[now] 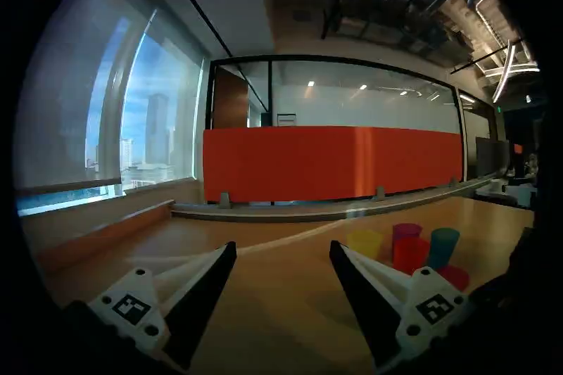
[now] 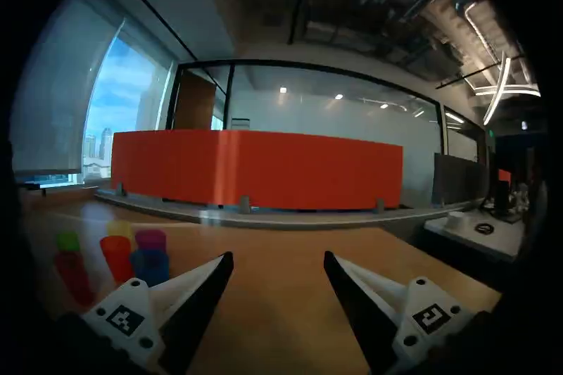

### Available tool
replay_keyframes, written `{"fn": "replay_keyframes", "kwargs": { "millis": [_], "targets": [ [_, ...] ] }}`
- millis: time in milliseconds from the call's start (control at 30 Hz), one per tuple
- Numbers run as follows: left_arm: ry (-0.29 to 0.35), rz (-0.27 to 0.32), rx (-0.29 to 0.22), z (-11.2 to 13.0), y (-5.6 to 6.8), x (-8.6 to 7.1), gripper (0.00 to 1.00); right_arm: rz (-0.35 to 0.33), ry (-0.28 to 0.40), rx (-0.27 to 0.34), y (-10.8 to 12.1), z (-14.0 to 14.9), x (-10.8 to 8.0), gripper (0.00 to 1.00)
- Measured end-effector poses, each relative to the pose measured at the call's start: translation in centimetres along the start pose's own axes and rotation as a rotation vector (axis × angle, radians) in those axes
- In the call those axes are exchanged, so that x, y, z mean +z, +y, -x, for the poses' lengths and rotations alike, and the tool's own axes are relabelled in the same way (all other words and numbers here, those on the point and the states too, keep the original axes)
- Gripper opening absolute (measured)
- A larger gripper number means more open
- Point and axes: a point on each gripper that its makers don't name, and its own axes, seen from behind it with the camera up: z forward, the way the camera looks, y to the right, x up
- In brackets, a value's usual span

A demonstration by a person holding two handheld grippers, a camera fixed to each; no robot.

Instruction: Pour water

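The left hand-held gripper [image 1: 281, 245] and the right hand-held gripper [image 2: 276, 255] each have their fingers spread wide, holding nothing, above the wooden worktop [image 1: 281, 326]. The coloured cups [image 1: 412, 252] stand clustered ahead, untouched.

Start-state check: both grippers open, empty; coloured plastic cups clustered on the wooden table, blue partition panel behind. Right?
No: the partition panel is orange, not blue, per the left gripper view. Left gripper and right gripper open, empty; coloured plastic cups clustered on the wooden table.
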Motion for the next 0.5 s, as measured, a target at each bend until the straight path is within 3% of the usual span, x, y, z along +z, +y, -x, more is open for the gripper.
{"fn": "replay_keyframes", "kwargs": {
  "millis": [200, 500],
  "targets": [
    [-0.012, 0.011, 0.010, -2.0, 0.1, 0.8, 0.98, -0.025, -0.021, 0.006, -0.5, -2.2, 0.6, 1.00],
    [-0.041, 0.043, -0.012, -6.0, 0.1, 1.8, 0.98, -0.068, -0.054, 0.079, -0.8, -7.0, 1.6, 0.99]
  ]
}}
